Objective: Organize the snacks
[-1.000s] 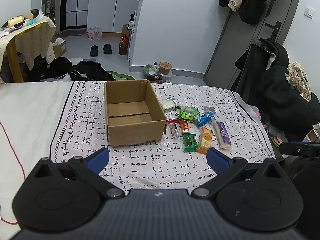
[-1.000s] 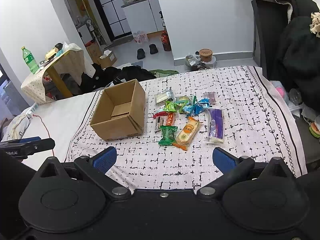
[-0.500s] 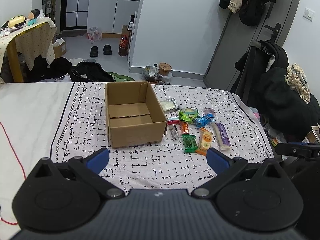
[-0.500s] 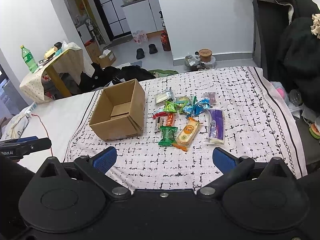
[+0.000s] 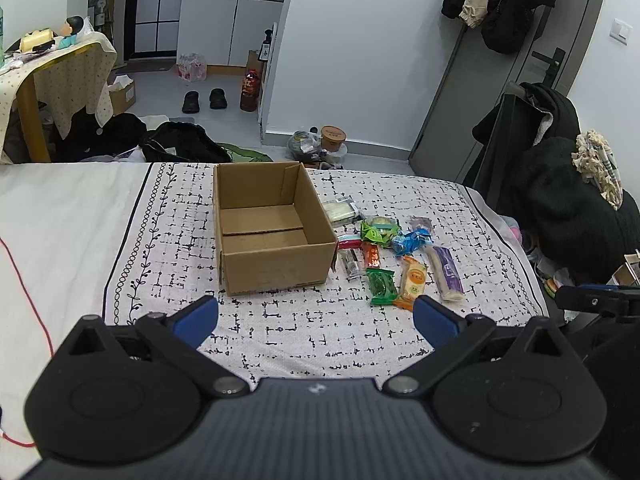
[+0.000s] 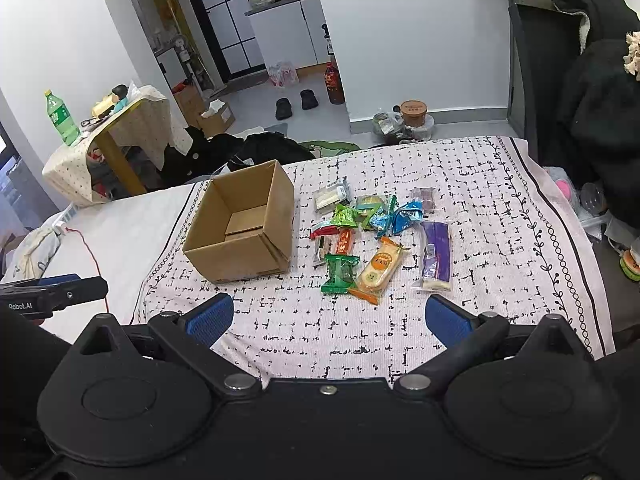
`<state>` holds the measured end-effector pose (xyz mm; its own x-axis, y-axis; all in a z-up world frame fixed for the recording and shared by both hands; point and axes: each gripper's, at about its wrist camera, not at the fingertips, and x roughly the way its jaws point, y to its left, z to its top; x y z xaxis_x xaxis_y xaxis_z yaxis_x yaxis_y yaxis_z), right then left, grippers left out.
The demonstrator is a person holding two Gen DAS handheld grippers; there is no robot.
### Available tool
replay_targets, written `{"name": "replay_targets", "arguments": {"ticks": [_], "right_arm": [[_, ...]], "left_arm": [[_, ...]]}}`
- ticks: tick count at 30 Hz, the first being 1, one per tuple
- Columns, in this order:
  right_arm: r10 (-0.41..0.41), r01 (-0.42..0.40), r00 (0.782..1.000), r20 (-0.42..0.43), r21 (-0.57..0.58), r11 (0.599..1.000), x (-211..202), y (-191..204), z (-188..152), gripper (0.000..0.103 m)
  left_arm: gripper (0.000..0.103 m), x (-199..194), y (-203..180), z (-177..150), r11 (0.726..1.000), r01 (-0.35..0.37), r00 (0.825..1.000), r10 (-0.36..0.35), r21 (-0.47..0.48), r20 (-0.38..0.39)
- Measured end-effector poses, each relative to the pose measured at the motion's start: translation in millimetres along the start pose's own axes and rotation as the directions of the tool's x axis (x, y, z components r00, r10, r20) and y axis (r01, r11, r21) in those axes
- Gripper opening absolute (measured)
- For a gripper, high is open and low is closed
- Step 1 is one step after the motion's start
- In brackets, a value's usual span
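An open, empty cardboard box (image 5: 272, 236) (image 6: 244, 236) stands on a patterned cloth (image 5: 304, 328) on the bed. To its right lie several wrapped snacks: a green pack (image 5: 382, 287) (image 6: 339, 274), an orange-yellow pack (image 5: 414, 282) (image 6: 380, 270), a purple bar (image 5: 448, 272) (image 6: 435, 258), a blue pack (image 5: 412, 240) (image 6: 396, 216). My left gripper (image 5: 314, 316) is open and empty, held back above the cloth's near edge. My right gripper (image 6: 328, 318) is open and empty too, near the front of the snacks.
The cloth's edge (image 6: 576, 240) runs down the right with dark clothes on a chair (image 5: 560, 184) beyond. A red cable (image 5: 24, 276) lies on the white sheet at left. A small table (image 6: 112, 132) and floor clutter lie beyond the bed.
Both grippers have drifted very slightly; the view has barely shifted. Nothing on the bed has moved.
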<state>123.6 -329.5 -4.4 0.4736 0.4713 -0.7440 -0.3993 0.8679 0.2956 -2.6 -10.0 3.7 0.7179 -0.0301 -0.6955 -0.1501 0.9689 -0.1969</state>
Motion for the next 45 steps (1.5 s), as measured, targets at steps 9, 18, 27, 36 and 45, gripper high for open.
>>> {"name": "replay_targets", "arguments": {"ticks": [9,18,27,36,45], "right_arm": [[0.002,-0.002,1.000,0.005,0.001,1.000,-1.2,-0.6,1.4,0.103],[-0.003,0.003,1.000,0.017,-0.001,1.000,-3.4,0.2,2.3,0.103],[-0.008,0.008,1.000,0.021,0.000,1.000,-3.1,0.3,3.5,0.103],[-0.022,0.022,1.000,0.003,-0.006,1.000,3.9,1.0,4.9,0.103],[-0.041,0.041,0.999,-0.031,0.006,0.999,24.5,-7.1,7.3,0.103]], "left_arm": [[0.103,-2.5,-0.5,0.5,1.000,-0.007,1.000,0.007,0.005,0.007],[0.103,-2.5,-0.5,0.3,1.000,-0.007,1.000,0.007,0.004,0.009],[0.103,-5.7,-0.1,2.9,1.000,-0.011,1.000,0.011,0.010,0.017],[0.103,1.4,1.1,9.7,0.999,-0.001,1.000,0.000,0.048,0.019],[0.103,27.9,-2.3,19.7,0.992,0.006,1.000,-0.005,0.124,-0.012]]}}
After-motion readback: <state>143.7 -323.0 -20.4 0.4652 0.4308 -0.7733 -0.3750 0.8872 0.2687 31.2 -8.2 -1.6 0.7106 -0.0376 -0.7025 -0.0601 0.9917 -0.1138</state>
